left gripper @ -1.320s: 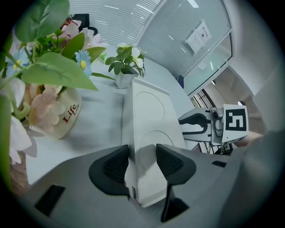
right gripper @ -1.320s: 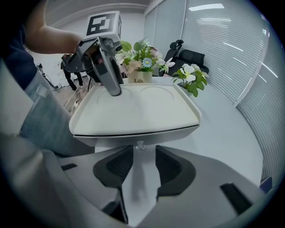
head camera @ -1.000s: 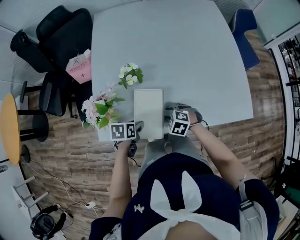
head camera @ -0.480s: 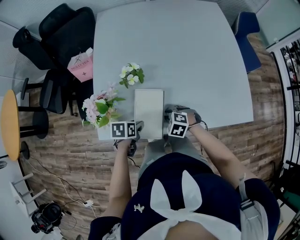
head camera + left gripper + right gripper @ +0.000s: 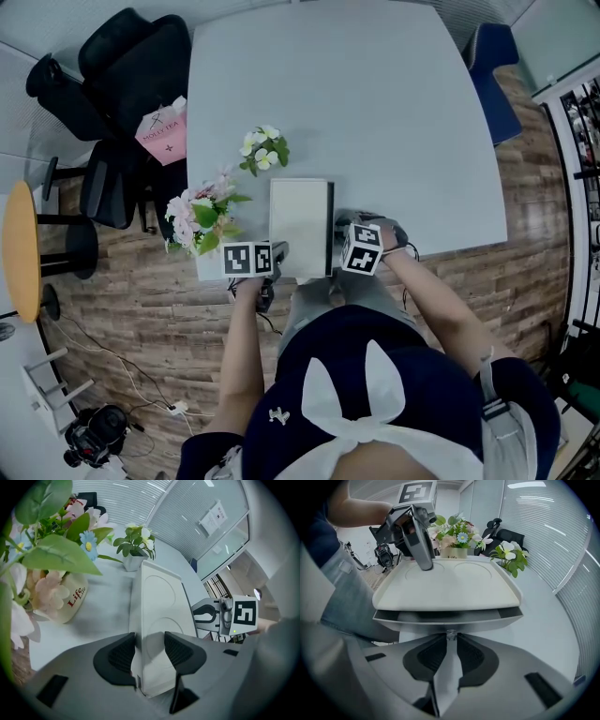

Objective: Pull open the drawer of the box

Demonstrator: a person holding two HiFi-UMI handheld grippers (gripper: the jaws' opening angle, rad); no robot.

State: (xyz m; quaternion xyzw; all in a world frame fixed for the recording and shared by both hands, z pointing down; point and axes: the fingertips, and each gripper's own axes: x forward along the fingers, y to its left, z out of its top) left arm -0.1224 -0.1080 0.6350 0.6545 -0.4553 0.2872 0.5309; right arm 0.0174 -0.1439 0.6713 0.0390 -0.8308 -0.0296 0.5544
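Note:
A flat white box (image 5: 300, 225) lies near the table's front edge. My left gripper (image 5: 278, 251) is shut on the box's near left edge, its pads (image 5: 124, 654) pressed on either side of the box wall (image 5: 159, 620). My right gripper (image 5: 337, 225) sits at the box's right side, shut on the small knob (image 5: 450, 634) of the drawer (image 5: 447, 617). The drawer stands out a little from under the lid (image 5: 445, 585) and shows as a dark sliver (image 5: 331, 230) in the head view. The drawer's inside is hidden.
A pot of pink flowers (image 5: 197, 223) stands just left of the box, and a small white-flowered plant (image 5: 261, 150) stands behind it. The grey table (image 5: 375, 112) stretches back and right. A black chair (image 5: 122, 84), a pink bag (image 5: 159, 131) and a blue chair (image 5: 489, 66) stand around it.
My right gripper has closed on the knob and shifted slightly right. The drawer has slid out a little from the box. The left gripper has not moved.

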